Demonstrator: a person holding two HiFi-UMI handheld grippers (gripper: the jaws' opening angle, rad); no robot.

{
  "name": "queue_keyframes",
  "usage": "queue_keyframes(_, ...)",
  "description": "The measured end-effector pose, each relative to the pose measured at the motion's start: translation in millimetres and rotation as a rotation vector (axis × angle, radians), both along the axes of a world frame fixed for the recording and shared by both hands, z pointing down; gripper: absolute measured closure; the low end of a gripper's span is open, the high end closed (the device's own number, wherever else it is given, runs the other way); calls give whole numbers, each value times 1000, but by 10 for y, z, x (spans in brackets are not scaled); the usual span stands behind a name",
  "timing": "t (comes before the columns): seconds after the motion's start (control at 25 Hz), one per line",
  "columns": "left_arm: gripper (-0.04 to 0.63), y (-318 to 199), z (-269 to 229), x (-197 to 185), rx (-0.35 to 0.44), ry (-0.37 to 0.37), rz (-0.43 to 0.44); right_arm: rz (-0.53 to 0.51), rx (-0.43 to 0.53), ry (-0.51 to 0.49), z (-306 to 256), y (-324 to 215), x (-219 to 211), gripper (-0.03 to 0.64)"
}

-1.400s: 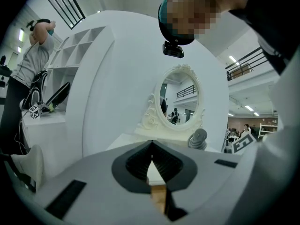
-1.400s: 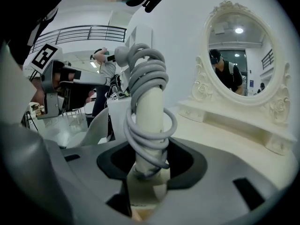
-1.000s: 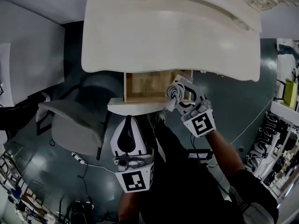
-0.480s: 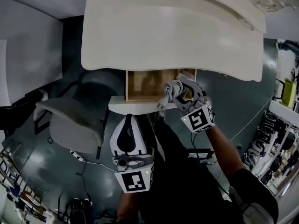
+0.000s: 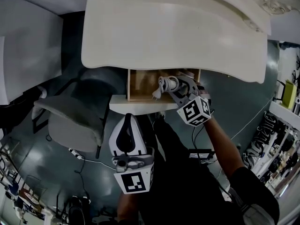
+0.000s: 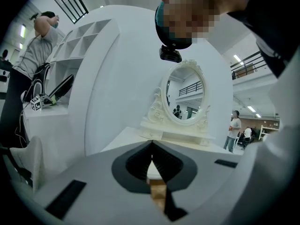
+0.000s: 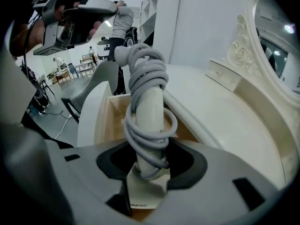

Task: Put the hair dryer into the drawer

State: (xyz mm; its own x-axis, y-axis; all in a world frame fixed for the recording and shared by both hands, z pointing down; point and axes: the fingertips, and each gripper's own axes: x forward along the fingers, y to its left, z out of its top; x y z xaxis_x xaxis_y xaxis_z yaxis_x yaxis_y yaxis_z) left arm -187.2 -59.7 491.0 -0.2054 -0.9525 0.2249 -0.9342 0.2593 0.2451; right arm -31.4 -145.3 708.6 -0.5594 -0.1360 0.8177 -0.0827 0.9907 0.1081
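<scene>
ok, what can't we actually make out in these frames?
- Back of the drawer: in the head view, the dressing table top overhangs it.
- Middle of the drawer floor: in the right gripper view, the hair dryer held by the right gripper blocks it.
- Whether the dryer touches the drawer: too small in the head view, and its far end is hidden behind its coiled cord in the right gripper view.

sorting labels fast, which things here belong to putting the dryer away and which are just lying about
Job: white hair dryer wrapped in grey cord, clamped in right gripper; open wooden drawer.
Lying about: grey chair; ornate cream oval mirror; left gripper, jaws shut.
</scene>
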Motion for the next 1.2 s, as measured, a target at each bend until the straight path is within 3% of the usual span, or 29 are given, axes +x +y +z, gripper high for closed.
queue_keyframes(1.2, 572, -93, 235, -76, -47, 6, -9, -97, -87, 394, 702, 72, -53, 426)
